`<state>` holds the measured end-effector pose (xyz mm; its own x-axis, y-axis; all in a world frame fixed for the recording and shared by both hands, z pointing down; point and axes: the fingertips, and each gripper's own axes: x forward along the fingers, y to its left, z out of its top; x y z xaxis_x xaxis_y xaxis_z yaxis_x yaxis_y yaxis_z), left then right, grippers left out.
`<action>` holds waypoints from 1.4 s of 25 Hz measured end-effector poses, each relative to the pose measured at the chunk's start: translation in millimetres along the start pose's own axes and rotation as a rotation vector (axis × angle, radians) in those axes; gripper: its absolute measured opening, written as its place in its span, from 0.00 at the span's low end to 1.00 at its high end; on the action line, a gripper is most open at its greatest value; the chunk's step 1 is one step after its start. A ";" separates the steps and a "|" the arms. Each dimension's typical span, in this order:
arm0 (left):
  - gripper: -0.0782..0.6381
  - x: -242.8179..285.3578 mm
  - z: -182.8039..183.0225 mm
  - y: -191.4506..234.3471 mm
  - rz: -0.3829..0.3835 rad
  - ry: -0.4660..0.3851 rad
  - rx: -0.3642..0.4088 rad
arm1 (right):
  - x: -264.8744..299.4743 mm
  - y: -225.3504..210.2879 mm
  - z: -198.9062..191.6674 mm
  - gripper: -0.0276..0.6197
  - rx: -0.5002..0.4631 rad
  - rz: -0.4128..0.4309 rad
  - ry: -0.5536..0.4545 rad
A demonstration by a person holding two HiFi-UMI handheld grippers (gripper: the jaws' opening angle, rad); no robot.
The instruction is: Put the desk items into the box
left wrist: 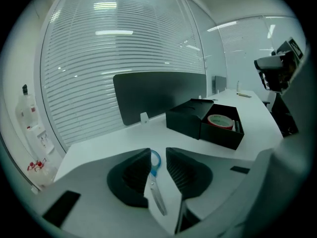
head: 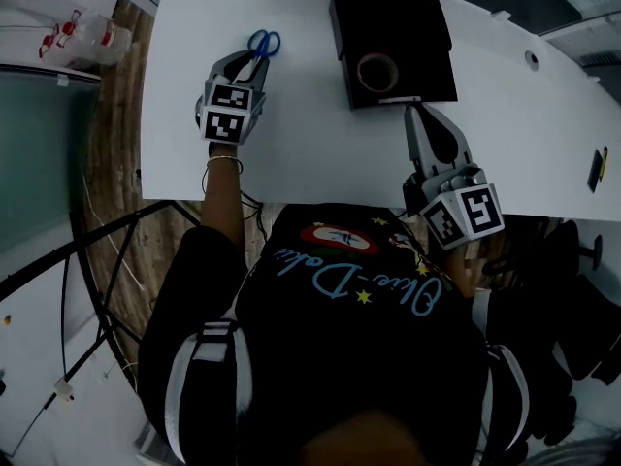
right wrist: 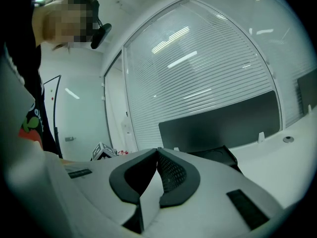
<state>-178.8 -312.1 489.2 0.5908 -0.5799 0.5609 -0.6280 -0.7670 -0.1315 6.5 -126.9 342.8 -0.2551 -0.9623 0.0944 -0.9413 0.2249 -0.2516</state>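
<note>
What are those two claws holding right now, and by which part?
Nothing. The left gripper, jaws open, straddles the scissors lying on the table without pressing them; the right gripper is shut and empty.

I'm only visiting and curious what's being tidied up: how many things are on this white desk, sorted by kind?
Blue-handled metal scissors: 1
Reddish roll of tape, lying inside the box: 1
Black square box, open: 1
Small black-and-yellow item, too small to identify: 1
Total: 4
</note>
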 end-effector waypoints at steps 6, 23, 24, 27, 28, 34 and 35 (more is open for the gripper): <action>0.30 28.9 -3.0 7.5 -0.026 0.019 0.001 | -3.0 -4.8 -2.8 0.05 -0.002 -0.052 0.007; 0.30 89.4 -31.2 24.2 -0.025 0.166 -0.084 | -0.1 -29.5 -0.2 0.05 -0.017 -0.109 0.033; 0.30 90.9 -33.0 24.2 -0.023 0.175 -0.087 | 1.1 -30.6 -0.1 0.05 -0.016 -0.109 0.034; 0.31 92.7 -36.9 26.7 -0.013 0.186 -0.099 | 5.6 -31.7 -2.0 0.05 -0.020 -0.102 0.041; 0.31 93.3 -36.9 27.0 -0.013 0.189 -0.104 | 7.2 -31.9 -3.1 0.05 -0.021 -0.099 0.045; 0.28 94.2 -37.0 26.6 -0.034 0.204 -0.101 | 15.3 -27.1 -8.7 0.05 -0.014 -0.075 0.061; 0.28 94.4 -36.7 26.8 -0.036 0.201 -0.103 | 15.5 -26.9 -8.6 0.05 -0.016 -0.074 0.062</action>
<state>-158.4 -377.3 568.6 0.5071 -0.4784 0.7169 -0.6628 -0.7482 -0.0305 26.0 -146.6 359.3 -0.1971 -0.9652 0.1719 -0.9615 0.1561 -0.2261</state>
